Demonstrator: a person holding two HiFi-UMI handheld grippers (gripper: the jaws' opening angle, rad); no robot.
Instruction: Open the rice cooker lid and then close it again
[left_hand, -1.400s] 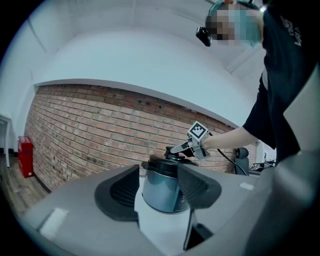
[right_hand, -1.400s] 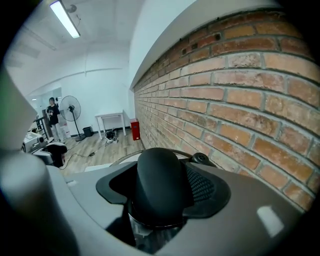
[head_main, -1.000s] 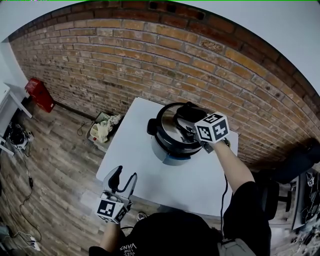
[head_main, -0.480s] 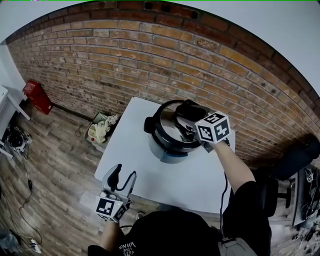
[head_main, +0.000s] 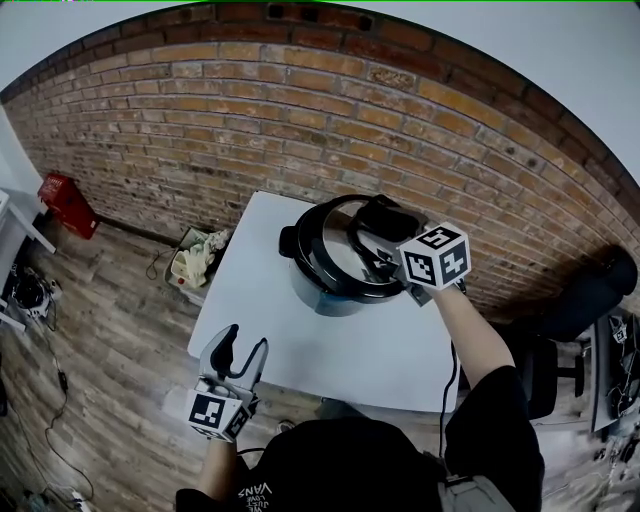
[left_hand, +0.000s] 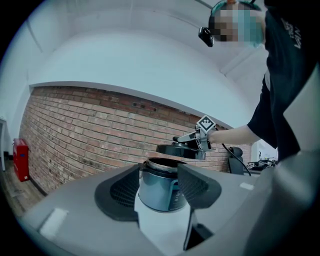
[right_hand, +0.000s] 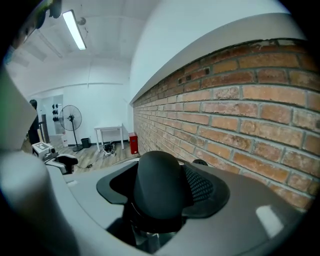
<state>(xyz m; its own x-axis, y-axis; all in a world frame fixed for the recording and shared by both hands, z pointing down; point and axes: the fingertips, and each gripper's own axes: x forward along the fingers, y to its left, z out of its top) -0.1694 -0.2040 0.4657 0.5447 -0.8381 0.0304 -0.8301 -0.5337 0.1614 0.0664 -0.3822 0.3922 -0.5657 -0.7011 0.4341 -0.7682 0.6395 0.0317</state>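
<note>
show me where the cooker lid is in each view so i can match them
Head view: lid right of centre, over the pot, right gripper on its handle.
Left gripper view: lid just right of centre, raised above the pot.
Right gripper view: only its black handle, low centre, between the jaws.
Shared landmark: the brick wall behind.

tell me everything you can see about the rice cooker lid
The lid is round, with a black rim and a shiny, metal-looking centre. Its bulky black handle sits clamped between the fingers of the right gripper. It is lifted off the pot, roughly level just above the open rim, offset toward the person's arm and seemingly clear of it.
</note>
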